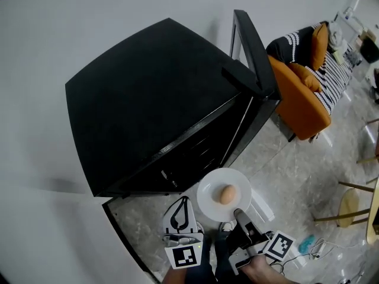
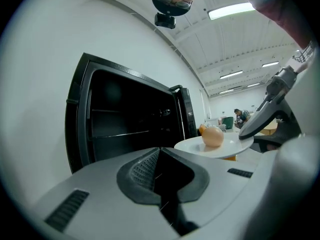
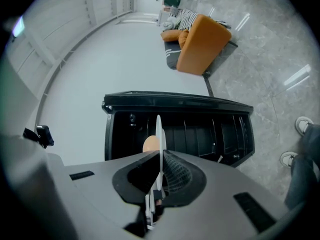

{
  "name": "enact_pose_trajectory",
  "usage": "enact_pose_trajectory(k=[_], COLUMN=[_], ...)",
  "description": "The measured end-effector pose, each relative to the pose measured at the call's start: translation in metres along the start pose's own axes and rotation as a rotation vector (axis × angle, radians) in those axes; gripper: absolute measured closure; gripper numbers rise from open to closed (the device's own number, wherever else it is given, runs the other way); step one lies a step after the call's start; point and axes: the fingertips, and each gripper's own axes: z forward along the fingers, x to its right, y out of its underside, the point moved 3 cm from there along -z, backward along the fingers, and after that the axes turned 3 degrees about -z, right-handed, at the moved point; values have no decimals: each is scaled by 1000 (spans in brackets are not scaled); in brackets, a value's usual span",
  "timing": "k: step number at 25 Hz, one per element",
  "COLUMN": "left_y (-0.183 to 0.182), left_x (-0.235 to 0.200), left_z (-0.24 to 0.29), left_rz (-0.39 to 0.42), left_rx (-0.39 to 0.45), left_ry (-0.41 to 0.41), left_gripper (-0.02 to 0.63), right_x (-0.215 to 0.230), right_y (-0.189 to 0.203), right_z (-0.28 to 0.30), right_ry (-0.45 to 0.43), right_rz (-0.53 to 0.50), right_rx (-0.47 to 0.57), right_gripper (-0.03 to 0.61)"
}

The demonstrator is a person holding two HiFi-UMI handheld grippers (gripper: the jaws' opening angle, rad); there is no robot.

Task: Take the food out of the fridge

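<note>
Brown egg (image 1: 227, 194): rests near the middle of a round white plate (image 1: 208, 205), clear of the black fridge (image 1: 148, 99) and just in front of its open mouth. Judged as food out of the cabinet, not yet set down anywhere.

Right gripper (image 1: 240, 213): clenched on the near rim of the plate, seen edge-on between the jaws in the right gripper view (image 3: 159, 134). Holds the plate about level, presumably so the loose egg cannot roll off. Grips at one edge only, so tilt is the likely risk.

Left gripper (image 1: 182, 209): pressed closed with nothing between the jaws. Hangs beside the plate without touching it, pointing at the fridge; probably idle or free for the hinged black fridge door (image 1: 254, 52), which stands swung wide to the right.

Interior: dark, shelves visible (image 2: 125, 124), contents not discernible.

Surroundings: grey marble-patterned floor (image 1: 284, 164), glossy, no table in reach. Plain white wall (image 1: 89, 16) behind the fridge. Orange sofa (image 1: 296, 99) with striped cushions just beyond the door.
</note>
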Motion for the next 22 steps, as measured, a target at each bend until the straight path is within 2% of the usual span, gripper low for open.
enact_pose_trajectory(k=[3,6,8,11,13,15,16,17,19,20,21,22], left_y=[-25,-53,-65,-85,-98,-108,-111,-113,-116,-118,-121,-126], left_x=[-2,0,1,3,5,8,10,12,13,14,15,16], left_z=[-4,-10,-18,-28,-34,-40,-43,-47,-51,-52,-53,-54], left_rz=[66,176,124,120,226,285,279,233,20,-35,14,126], left_rx=[19,24,32,49,50,49,52,61,96,108,110,105], left_ry=[25,61,44,46,85,110,112,102,47,33,48,80], left_gripper=[600,600,600,600,600,600,600,600,600,600,600,600], right_x=[-23,-49,-63,-83,-96,-106,-110,-113,-118,-121,-123,-125], right_y=[-1,0,0,1,2,2,3,3,5,5,6,7], right_z=[-6,-14,-23,-34,-40,-44,-47,-49,-52,-53,-54,-55], right_ry=[-12,-32,-34,-39,-50,-64,-68,-71,-76,-78,-80,-81], right_rz=[-13,-12,-10,-12,-20,-31,-35,-38,-37,-36,-36,-37], right_rx=[1,0,-3,-3,-4,-4,-4,-5,-4,-4,-4,-4], right_gripper=[545,545,545,545,545,545,545,545,545,545,545,545])
